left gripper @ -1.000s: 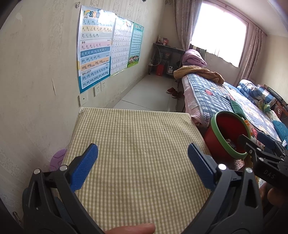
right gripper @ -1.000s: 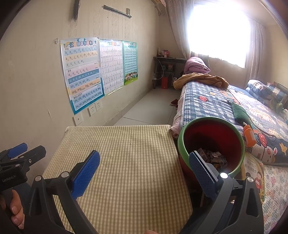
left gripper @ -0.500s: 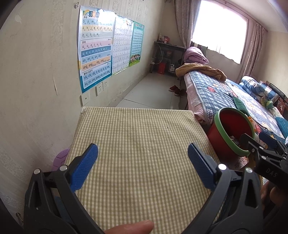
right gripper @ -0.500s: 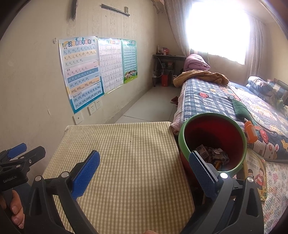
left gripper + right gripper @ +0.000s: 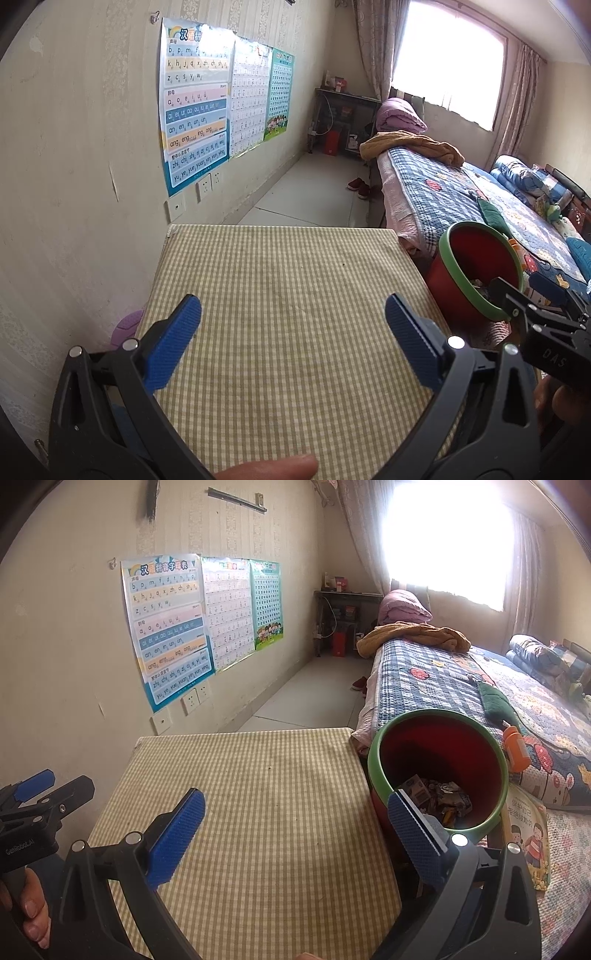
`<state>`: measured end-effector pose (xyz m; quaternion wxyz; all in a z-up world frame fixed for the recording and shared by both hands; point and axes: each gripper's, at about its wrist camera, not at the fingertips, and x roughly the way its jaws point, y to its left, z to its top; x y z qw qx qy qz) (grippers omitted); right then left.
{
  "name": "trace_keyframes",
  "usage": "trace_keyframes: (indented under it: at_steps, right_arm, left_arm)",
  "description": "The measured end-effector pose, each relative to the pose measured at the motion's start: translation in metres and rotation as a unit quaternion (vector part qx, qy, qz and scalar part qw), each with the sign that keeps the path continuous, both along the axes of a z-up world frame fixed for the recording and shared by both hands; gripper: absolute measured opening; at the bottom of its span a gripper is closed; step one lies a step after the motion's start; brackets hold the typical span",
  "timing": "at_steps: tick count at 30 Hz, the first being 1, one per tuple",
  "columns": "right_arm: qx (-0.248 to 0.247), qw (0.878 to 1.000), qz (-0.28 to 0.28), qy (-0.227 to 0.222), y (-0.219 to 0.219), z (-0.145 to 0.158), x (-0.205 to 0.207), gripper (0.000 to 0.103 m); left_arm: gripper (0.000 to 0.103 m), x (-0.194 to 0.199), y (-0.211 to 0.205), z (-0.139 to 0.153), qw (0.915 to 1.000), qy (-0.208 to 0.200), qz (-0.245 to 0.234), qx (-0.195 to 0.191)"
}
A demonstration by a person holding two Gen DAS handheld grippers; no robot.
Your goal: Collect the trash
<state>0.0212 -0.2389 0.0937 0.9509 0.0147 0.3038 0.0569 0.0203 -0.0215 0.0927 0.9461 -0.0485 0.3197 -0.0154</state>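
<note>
Both views shifted slightly, two spread claws, left claw (image 5: 293, 317), right claw (image 5: 295, 814), one red bin (image 5: 439, 753).

Red bin (image 5: 439, 760): base hidden behind the checked table (image 5: 258, 812) edge and the right gripper (image 5: 295, 827) finger; trash (image 5: 439, 799) inside too small to identify. Left gripper (image 5: 35, 794): cut off by the frame edge in the right wrist view. Picture book (image 5: 526, 834): lower part hidden behind gripper body.

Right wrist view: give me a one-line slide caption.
Open right tool empty above the checked tablecloth, beside a red bin with wrappers at its bottom.
</note>
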Motion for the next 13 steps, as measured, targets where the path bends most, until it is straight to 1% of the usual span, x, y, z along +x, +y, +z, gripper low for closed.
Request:
trace_keyframes:
  at_steps: [2, 4, 6, 9, 13]
  right_arm:
    - [-0.002, 1.000, 0.002, 0.001, 0.0014, -0.0007, 0.0001, 0.096]
    - [-0.003, 1.000, 0.004, 0.004, 0.0034, -0.0017, 0.0006, 0.096]
    - [-0.005, 1.000, 0.006, 0.002, 0.0049, -0.0006, -0.0004, 0.096]
    - [-0.006, 1.000, 0.004, -0.002, 0.0049, 0.0004, -0.0024, 0.096]
    - [-0.004, 1.000, 0.003, 0.004, 0.0035, -0.0018, 0.0005, 0.096]
  left_arm:
    - [0.098, -0.0043, 0.0030, 0.0025, 0.9998, -0.017, 0.004, -0.012]
    - [0.098, -0.0050, 0.0035, 0.0038, 0.9998, -0.019, 0.002, -0.011]
    - [0.098, -0.0036, 0.0025, 0.0038, 0.9998, -0.017, -0.002, -0.011]
    - [0.098, 0.0000, -0.0001, 0.0017, 1.0000, -0.003, -0.001, -0.009]
    - [0.098, -0.0001, -0.0003, 0.0020, 1.0000, -0.002, 0.004, -0.005]
